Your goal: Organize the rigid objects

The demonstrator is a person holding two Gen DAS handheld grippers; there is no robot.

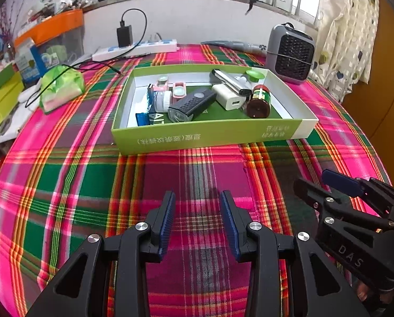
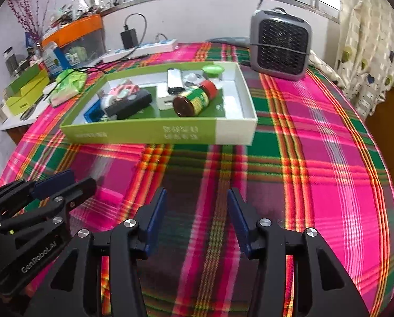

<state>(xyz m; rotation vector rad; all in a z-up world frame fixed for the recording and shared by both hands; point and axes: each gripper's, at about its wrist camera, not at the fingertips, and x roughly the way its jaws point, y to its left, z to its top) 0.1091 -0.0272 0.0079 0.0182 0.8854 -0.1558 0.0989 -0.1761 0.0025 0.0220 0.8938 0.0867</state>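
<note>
Both grippers — left gripper (image 1: 198, 219) and right gripper (image 2: 197, 219) — hover with jaws apart, empty, over the plaid cloth (image 1: 197, 174). Straight ahead lies the green box (image 1: 204, 137), holding everything — its long side crosswise, roughly equally near both.

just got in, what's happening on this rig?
A person holds two grippers over a plaid tablecloth. The left gripper and right gripper are both open and empty. The green box ahead already holds a brown jar, white charger, black bike light and other small items. Nothing is being handled.
</note>
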